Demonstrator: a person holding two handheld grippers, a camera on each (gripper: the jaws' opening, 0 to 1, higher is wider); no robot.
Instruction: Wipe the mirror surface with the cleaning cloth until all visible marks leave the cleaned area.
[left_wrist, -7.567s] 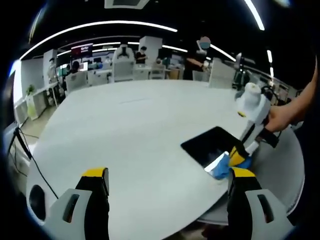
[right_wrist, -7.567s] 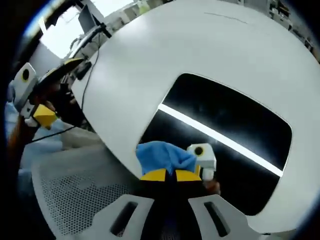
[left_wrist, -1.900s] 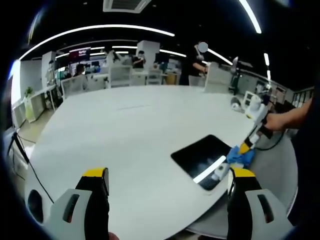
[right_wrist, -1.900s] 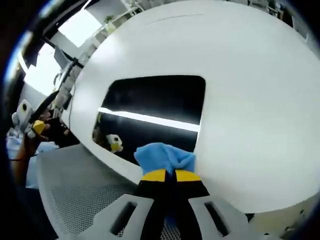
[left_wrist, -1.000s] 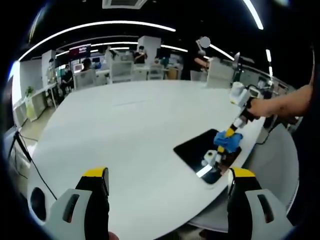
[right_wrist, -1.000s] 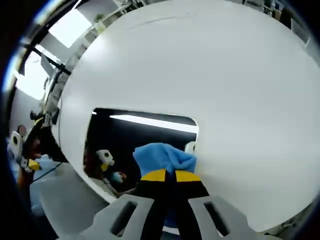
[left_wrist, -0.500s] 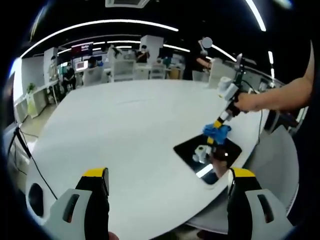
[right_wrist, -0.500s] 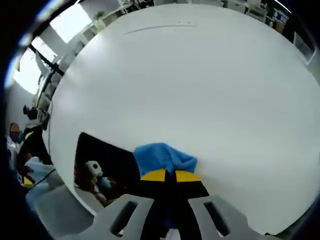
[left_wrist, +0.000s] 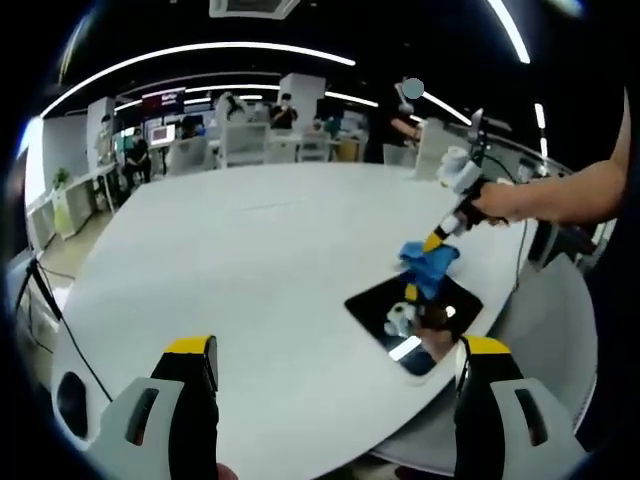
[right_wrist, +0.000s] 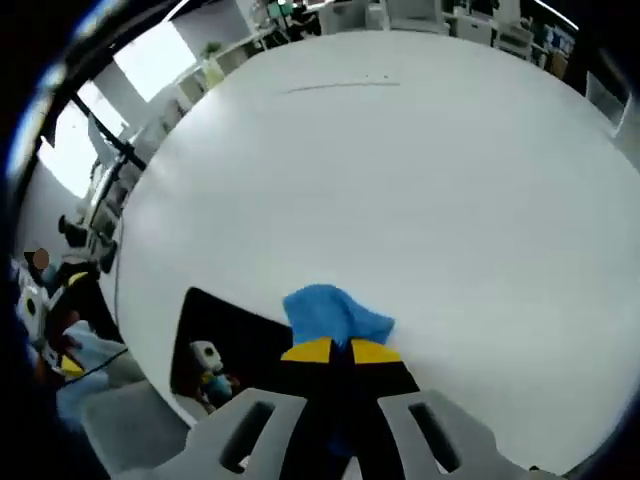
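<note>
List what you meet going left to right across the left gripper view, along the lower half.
Left claw's own left jaw → bare white table → mirror → blue cleaning cloth held in the right claw → person's forearm.

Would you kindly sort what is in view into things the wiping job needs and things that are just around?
Job:
mirror
cloth, clamped in the right gripper

Just around:
table
left gripper, open and holding nothing
chairs and desks in the background
cable at the table's edge
</note>
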